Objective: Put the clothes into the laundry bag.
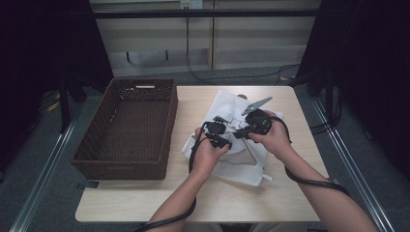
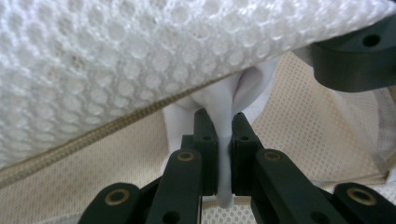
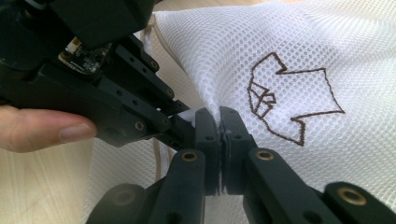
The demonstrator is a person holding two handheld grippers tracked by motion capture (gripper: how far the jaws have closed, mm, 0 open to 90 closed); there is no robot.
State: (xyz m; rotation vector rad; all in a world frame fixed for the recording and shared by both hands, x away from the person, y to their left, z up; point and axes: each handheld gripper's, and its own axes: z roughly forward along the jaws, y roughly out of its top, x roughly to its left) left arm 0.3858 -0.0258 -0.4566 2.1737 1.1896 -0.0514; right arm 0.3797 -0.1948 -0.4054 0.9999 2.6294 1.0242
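I have the left tool (image 2: 218,122) pinching white cloth at the mouth of the mesh laundry bag (image 1: 232,145) on the counter (image 1: 193,193), and the right tool (image 3: 218,117) pinching its mesh edge to keep the mouth apart.

- Mesh bag (image 3: 280,60), right of the right gripper view: white honeycomb net cloth, matt, with a brown stitched outline
- Zip band (image 2: 93,135), lower left of the left gripper view: beige woven tape
- Left gripper (image 2: 219,116): matt black plastic with brass-coloured rivets
- Basket (image 1: 96,145), left of the high view: dark brown wicker, rough
- Table (image 1: 193,193), bottom centre there: pale wood, smooth, matt
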